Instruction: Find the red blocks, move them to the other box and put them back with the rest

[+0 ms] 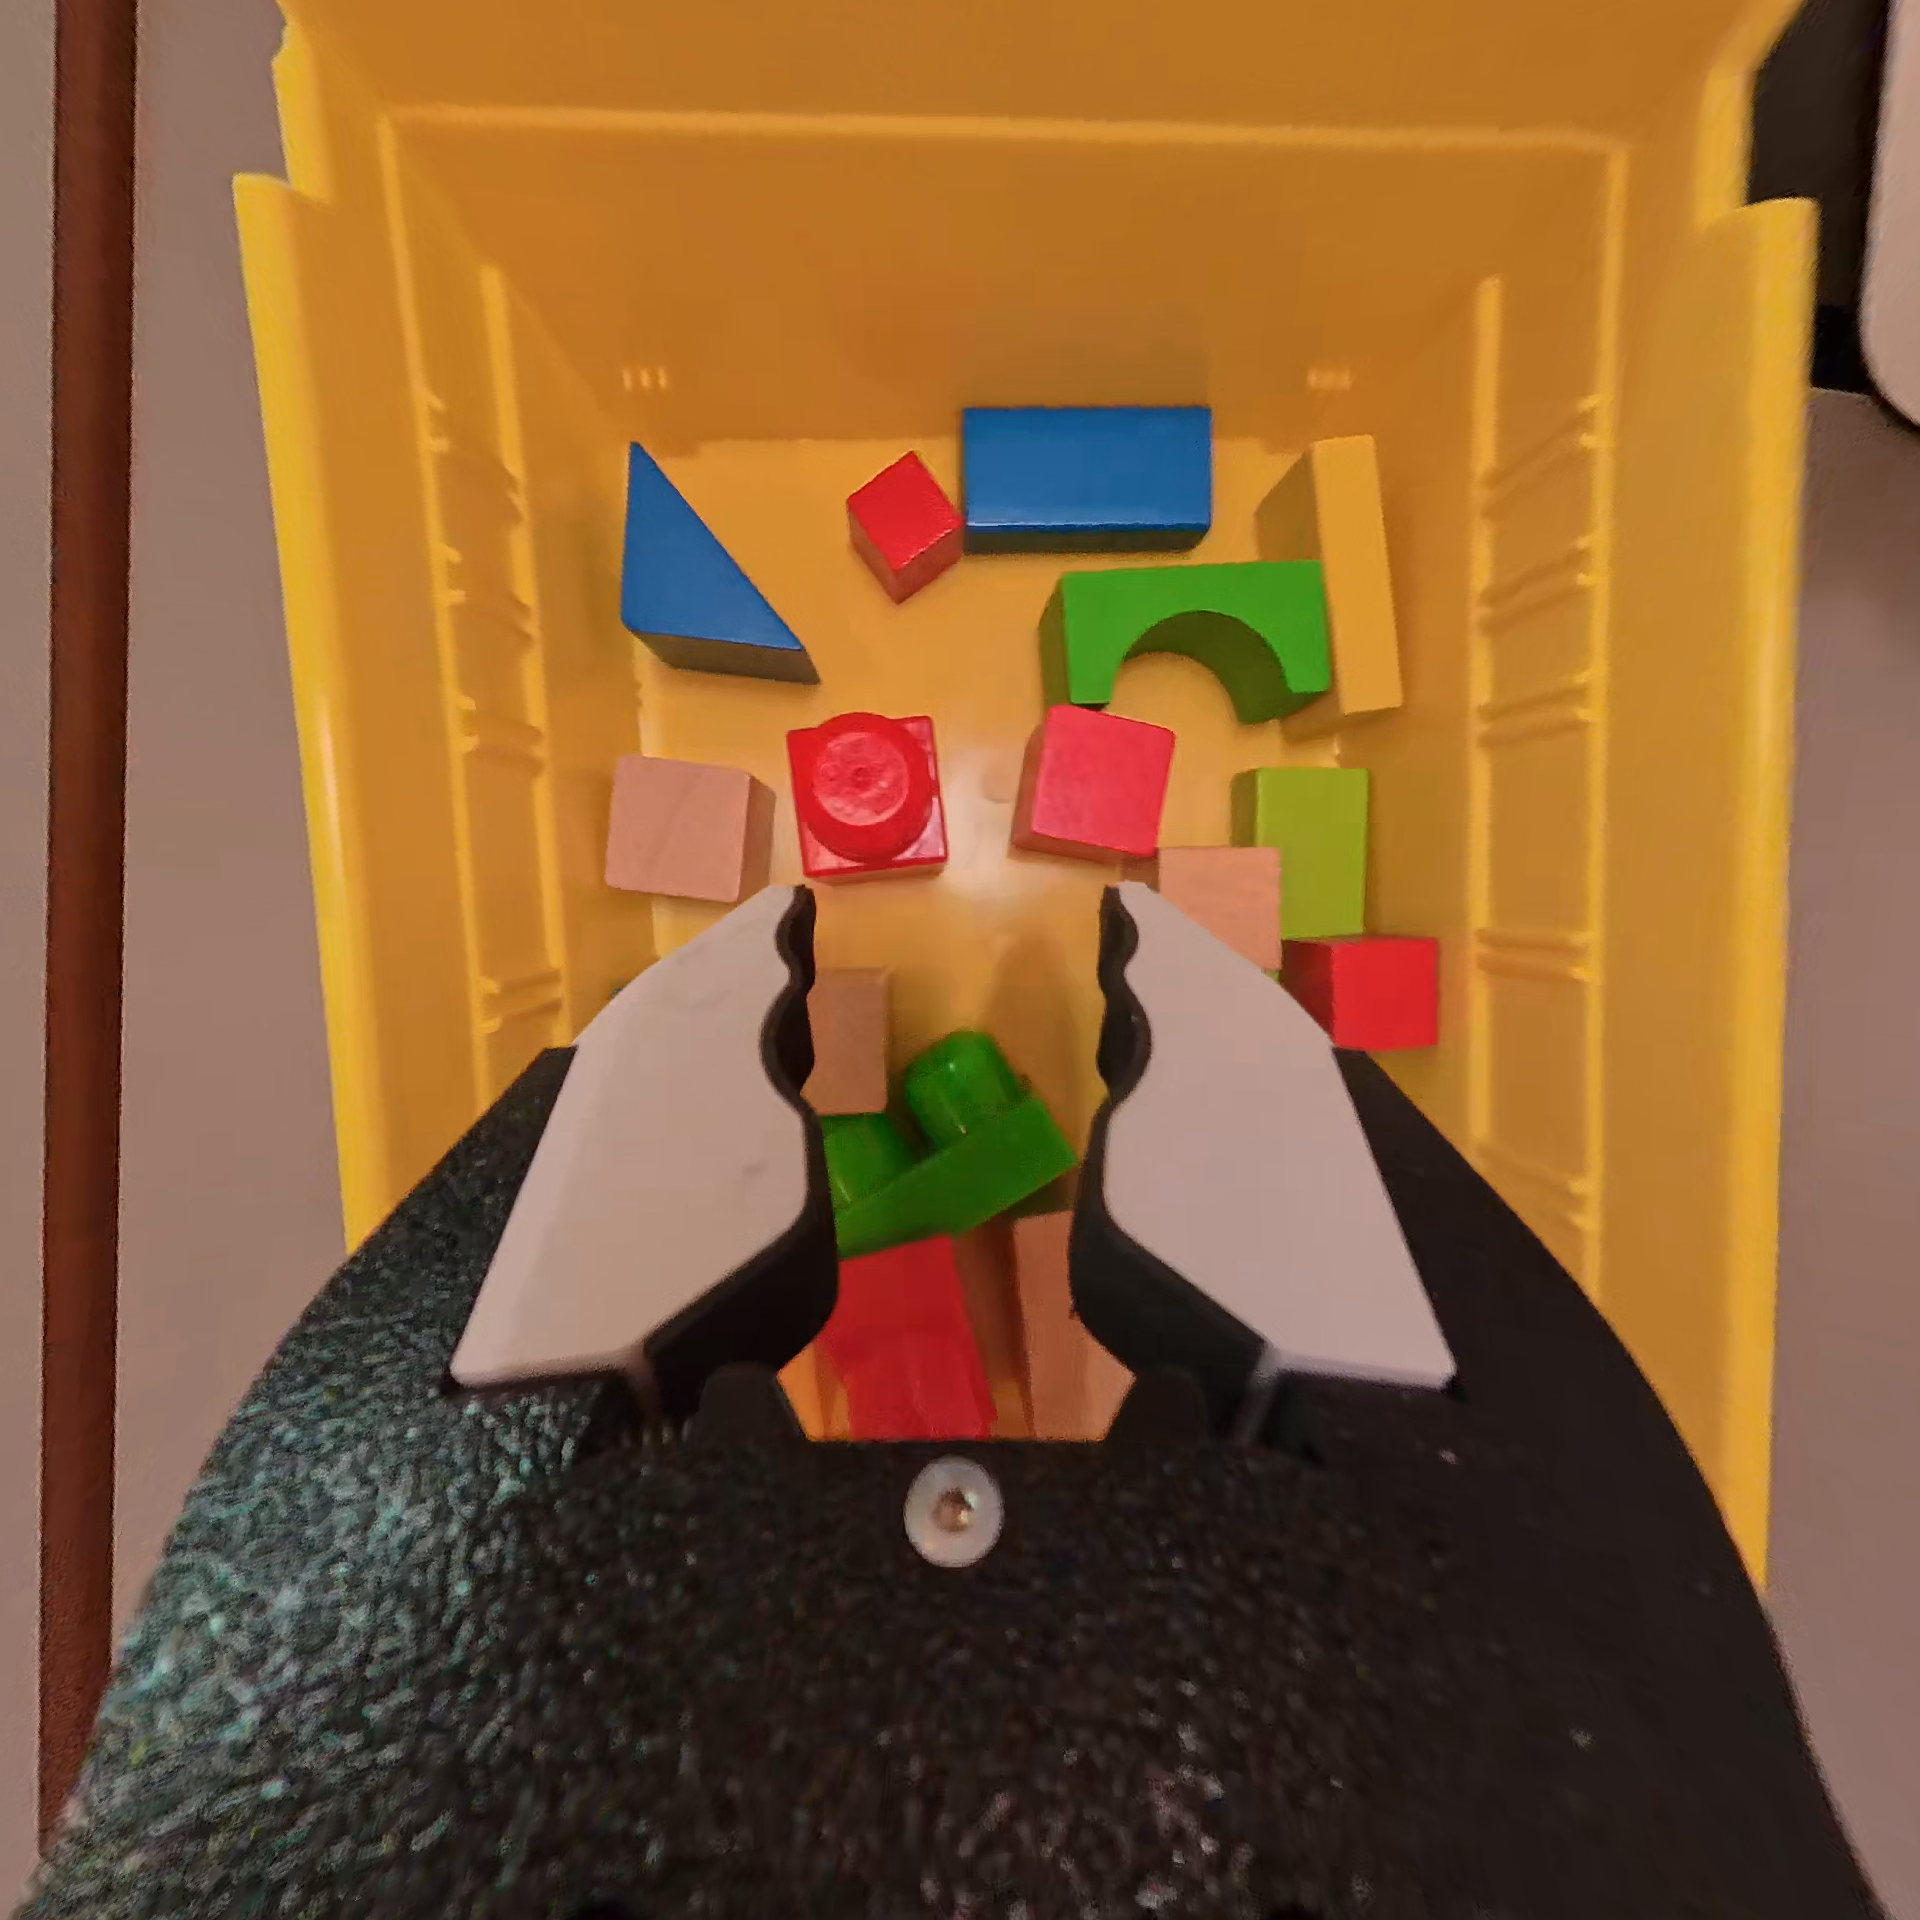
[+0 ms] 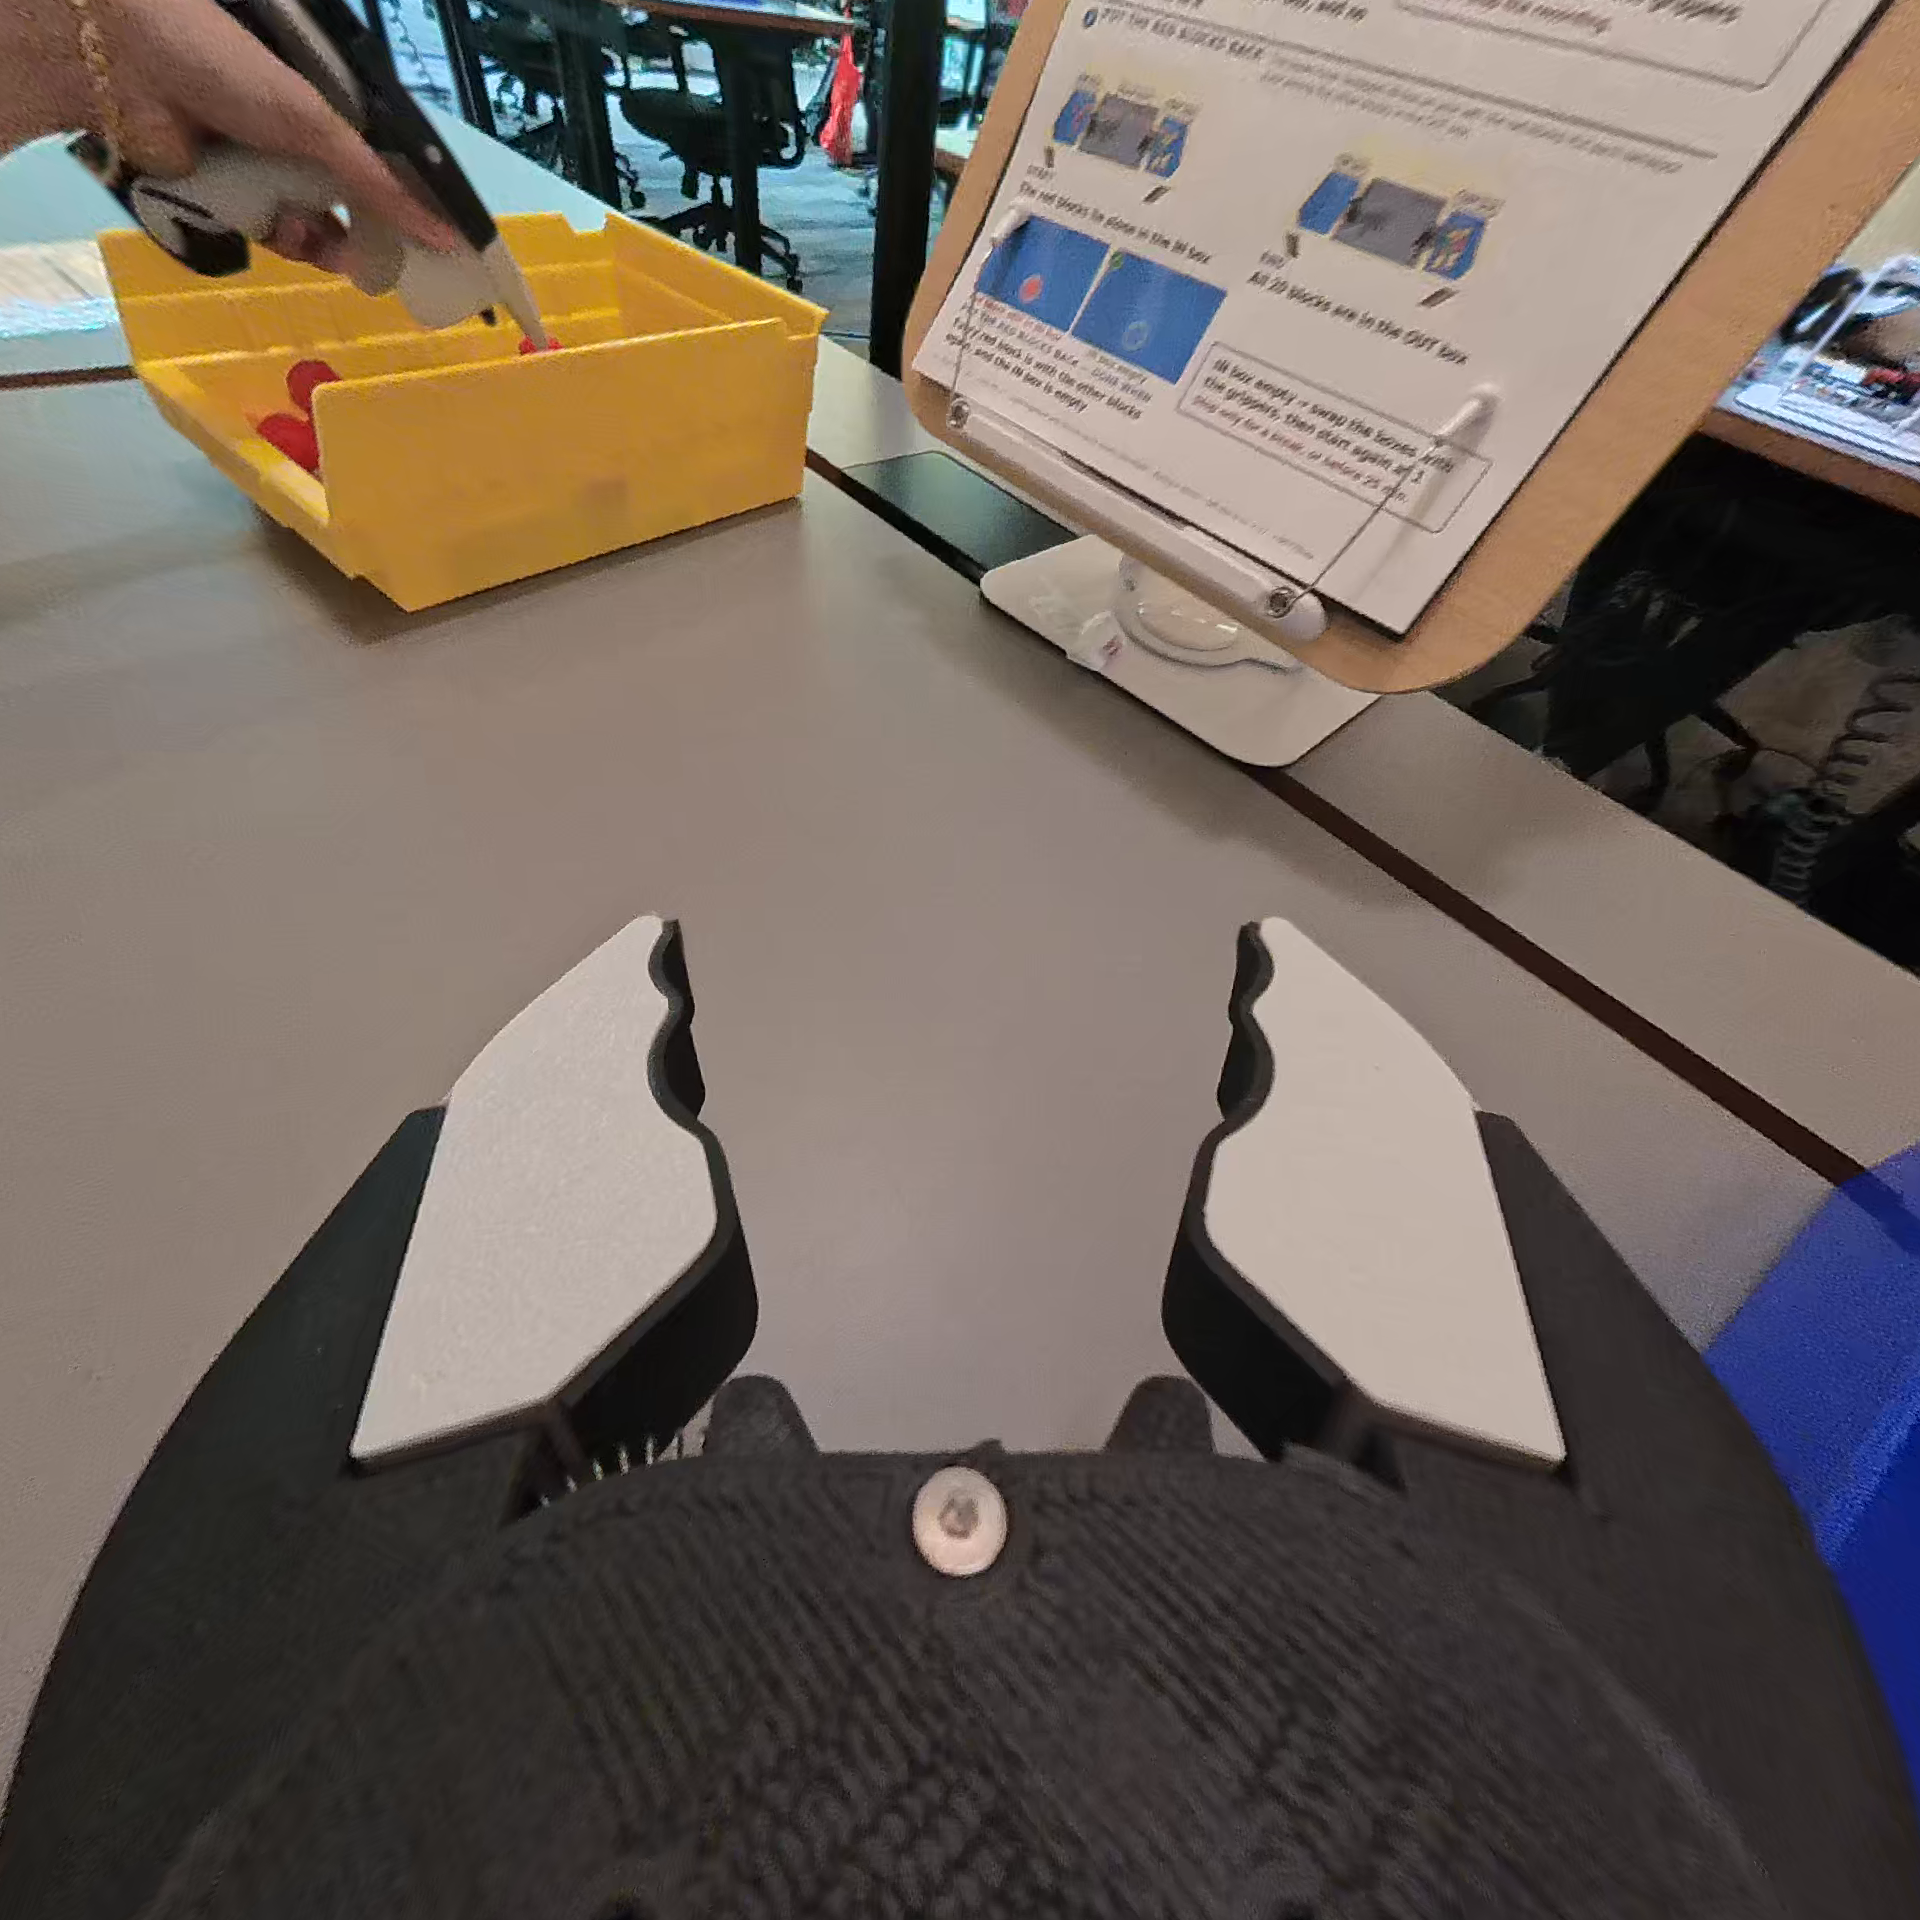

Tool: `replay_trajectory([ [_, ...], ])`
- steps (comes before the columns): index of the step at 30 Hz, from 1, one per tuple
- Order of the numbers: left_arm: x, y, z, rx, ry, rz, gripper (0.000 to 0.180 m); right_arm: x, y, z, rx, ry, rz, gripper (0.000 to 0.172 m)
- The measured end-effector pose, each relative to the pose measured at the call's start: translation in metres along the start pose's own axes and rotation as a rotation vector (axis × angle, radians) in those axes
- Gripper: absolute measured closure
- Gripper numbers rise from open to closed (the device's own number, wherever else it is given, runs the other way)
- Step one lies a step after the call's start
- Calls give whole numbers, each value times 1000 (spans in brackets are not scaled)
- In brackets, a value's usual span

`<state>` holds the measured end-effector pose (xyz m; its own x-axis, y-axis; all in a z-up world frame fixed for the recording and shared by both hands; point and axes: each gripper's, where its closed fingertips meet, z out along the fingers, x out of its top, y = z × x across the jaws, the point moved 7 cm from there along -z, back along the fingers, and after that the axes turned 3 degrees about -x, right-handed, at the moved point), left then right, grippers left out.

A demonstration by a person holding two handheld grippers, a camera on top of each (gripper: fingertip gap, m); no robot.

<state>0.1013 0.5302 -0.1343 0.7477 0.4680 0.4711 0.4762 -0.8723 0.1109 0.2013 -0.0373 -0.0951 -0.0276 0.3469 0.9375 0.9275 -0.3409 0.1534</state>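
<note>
Looking down through the left wrist view, you are holding the left gripper (image 1: 958, 904) over the yellow box (image 1: 343, 727) with its fingers standing apart and gripping nothing. The red studded block (image 1: 865, 795) is sitting just past the left fingertip, at about eleven o'clock from the gap, not touching it. The red cube (image 1: 1096, 781) is lying at about one o'clock, just beyond the right fingertip. A smaller red cube (image 1: 902, 523) is resting farther off at twelve o'clock, beside the blue bar (image 1: 1086, 478), and another red cube (image 1: 1366, 992) is lying at three o'clock, outside the right finger. One more red block (image 1: 904, 1335) is showing at six o'clock, low between the fingers and under the green studded block (image 1: 951, 1143). The red blocks are looking glossy and bright; the studded one is carrying a round peg on a square base.

Turning to the right wrist view, you are keeping the right gripper (image 2: 958, 935) wide open above the bare grey table (image 2: 883, 779), gripping nothing. The yellow box (image 2: 582, 457) is sitting well away at ten o'clock, with the left gripper (image 2: 520, 312) reaching down into it and red blocks (image 2: 296, 410) showing above its near wall. A blue box (image 2: 1839, 1403) is edging in at three o'clock.
</note>
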Motion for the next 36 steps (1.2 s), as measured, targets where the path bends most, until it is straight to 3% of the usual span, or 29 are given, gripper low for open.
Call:
replay_trajectory([
  [9, 10, -16, 38, 79, -154, -52, 136, -13, -9, -2, 31, -5, 38, 75],
  [11, 9, -16, 43, 83, -150, -45, 147, -16, -8, -4, 28, -12, 44, 75],
  [17, 7, -14, 41, 94, -97, -6, 147, -24, -4, -5, 19, -25, 72, 78],
  [20, 10, -10, 27, 64, -27, 1, 147, -23, -4, -2, 18, -17, 77, 79],
  [24, 28, 16, -39, -7, 188, 83, 147, -15, -1, 3, -20, -3, 23, 77],
  [26, 34, 44, -80, -86, 333, 184, 147, -6, 0, 9, -29, 7, -17, 72],
  [29, 23, 104, -127, -360, 494, 375, 147, 15, -5, 22, -23, 42, -112, 67],
  [32, -6, 166, -148, -704, 520, 479, 147, 45, -16, 35, -3, 162, -212, 78],
  [36, -47, 235, -147, -1040, 468, 517, 147, 81, -37, 47, 94, 312, -300, 92],
])
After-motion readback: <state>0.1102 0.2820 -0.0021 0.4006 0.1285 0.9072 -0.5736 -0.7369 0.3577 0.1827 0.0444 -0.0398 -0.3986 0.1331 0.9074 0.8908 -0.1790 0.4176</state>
